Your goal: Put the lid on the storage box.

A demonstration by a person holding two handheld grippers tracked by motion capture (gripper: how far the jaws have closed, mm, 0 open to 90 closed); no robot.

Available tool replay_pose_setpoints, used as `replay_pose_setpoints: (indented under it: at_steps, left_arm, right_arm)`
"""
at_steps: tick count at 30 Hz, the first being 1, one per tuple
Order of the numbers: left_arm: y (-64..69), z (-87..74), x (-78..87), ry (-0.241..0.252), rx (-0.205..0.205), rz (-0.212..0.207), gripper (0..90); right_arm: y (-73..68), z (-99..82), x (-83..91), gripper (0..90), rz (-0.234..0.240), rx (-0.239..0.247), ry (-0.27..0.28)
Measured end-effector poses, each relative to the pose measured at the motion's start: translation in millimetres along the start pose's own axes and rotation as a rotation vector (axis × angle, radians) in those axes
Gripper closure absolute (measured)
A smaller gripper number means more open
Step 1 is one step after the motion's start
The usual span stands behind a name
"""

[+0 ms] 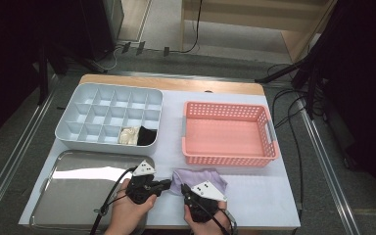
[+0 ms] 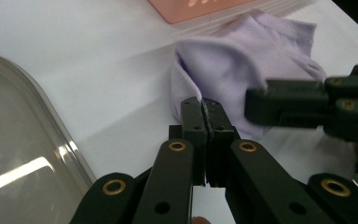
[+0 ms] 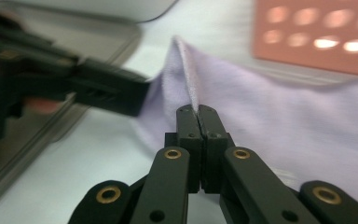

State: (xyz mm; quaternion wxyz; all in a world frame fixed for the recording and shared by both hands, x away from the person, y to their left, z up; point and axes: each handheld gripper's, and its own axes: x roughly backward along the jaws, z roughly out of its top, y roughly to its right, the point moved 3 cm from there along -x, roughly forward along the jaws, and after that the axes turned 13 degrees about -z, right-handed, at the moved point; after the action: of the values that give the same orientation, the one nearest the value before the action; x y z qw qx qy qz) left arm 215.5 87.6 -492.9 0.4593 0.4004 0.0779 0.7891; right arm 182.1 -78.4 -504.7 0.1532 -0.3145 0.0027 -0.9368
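1. Landmark = pink basket [image 1: 229,133]. Lilac cloth [image 1: 199,179] lies on the white table [image 1: 254,196] just in front of the basket's near-left corner, close to but apart from its wall.
2. Left gripper [image 1: 168,184]: jaws fully together, pinching the cloth's left fold edge; in the left gripper view the tips [image 2: 203,108] bite a raised ridge of fabric. Holding cloth, not empty.
3. Right gripper [image 1: 184,188]: jaws also clamped tight, on a thin upright crease of the cloth [image 3: 192,108] in the right gripper view. Both grips sit near the cloth's near-left side, tips almost touching each other.
4. Key relation: the bulk of the cloth lies beyond and right of both tips, toward the basket. Long axis runs roughly along the basket's front wall. Both hands about equally near; the R one is closer to the cloth's middle.
5. Judgement: next is prob. a lift or spread/fold. With pinch points so close together, hands need to part along that axis.
6. Room: open table right of the cloth, along the basket front. Left of it sits the steel tray [image 1: 78,191]; its rim is close to the L gripper, so little slack that way. Divided grey organiser [image 1: 108,116] is left of the basket, well clear.
7. Risk: thin pinch may slip; table's near edge close behind the hands.
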Motion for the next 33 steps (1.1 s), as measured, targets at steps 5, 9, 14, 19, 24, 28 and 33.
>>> replay_pose_setpoints:
  at_steps: [5,9,14,19,24,28,33]
  left_arm:
    - [1.6,-1.9,-0.2,-0.001,0.004,-0.004,90.0]
    - [0.4,-0.6,2.1,0.020,0.016,-0.002,82.6]
    - [-1.6,5.2,12.1,0.094,0.045,-0.005,63.0]
    - [2.8,10.9,10.6,0.144,0.052,0.002,43.2]
    - [11.2,10.2,-6.1,0.089,0.036,0.032,32.3]
    - [9.8,7.5,-11.6,0.049,0.038,0.080,41.7]
    - [5.3,4.9,-10.5,0.026,0.055,0.061,65.5]
  right_arm:
    - [-1.3,-1.0,-0.5,89.1,0.032,-0.015,-0.003]
    - [-12.9,-4.7,-3.7,79.0,0.119,0.033,-0.004]
    - [9.8,4.3,12.7,71.6,0.154,-0.035,0.044]
    - [62.8,10.1,27.0,67.6,0.016,-0.109,0.094]
    - [101.3,4.3,22.7,52.9,-0.151,-0.123,0.091]
    - [112.4,-3.2,13.2,46.9,-0.217,-0.127,0.045]
    - [103.7,-7.0,8.7,65.9,-0.159,-0.113,0.001]
